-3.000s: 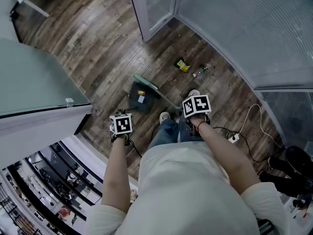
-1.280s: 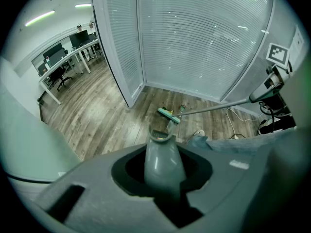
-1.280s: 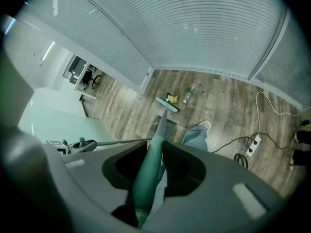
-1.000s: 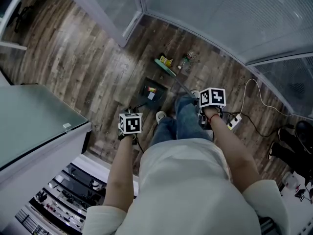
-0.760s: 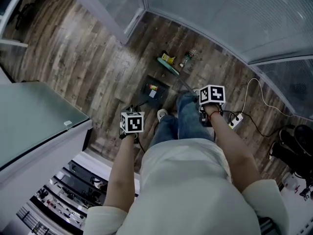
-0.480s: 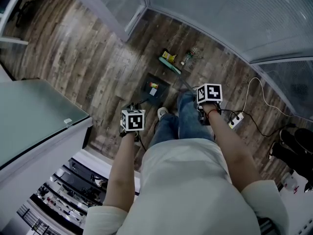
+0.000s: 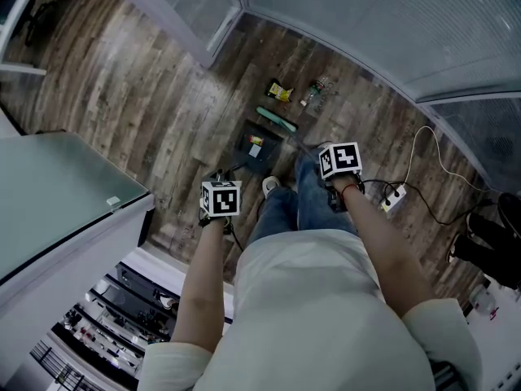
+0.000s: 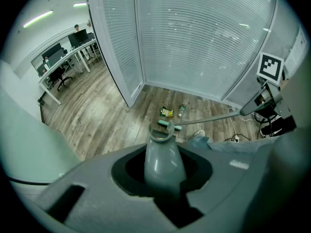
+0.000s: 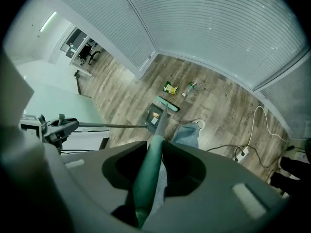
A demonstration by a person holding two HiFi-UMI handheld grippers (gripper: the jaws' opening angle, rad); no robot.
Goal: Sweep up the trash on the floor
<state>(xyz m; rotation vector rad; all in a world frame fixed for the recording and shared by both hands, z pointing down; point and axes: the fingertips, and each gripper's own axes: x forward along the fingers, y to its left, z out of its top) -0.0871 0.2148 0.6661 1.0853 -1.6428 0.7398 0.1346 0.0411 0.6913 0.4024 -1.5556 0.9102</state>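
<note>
Left hand-held gripper [image 8: 164,176] is clamped on the dustpan handle [image 8: 163,149], and the right hand-held gripper [image 9: 146,181] is pinching the green broom handle [image 9: 153,154]. Further out, the broom head [image 7: 277,120] sits on the floor [image 7: 146,96] at 1 o'clock of the dustpan [image 7: 244,155]. The yellow wrapper [image 7: 280,91] and small bottle [image 7: 313,93] lie loose at 12 and 2 o'clock of the head. Looks mid-sweep to me. Next move: reach past those 2 and drag them back toward 7 o'clock into the pan.

Green broom head [image 7: 277,119] lies between the dark dustpan [image 7: 255,147] and the yellow wrapper [image 7: 279,91] and bottle [image 7: 313,94].
</note>
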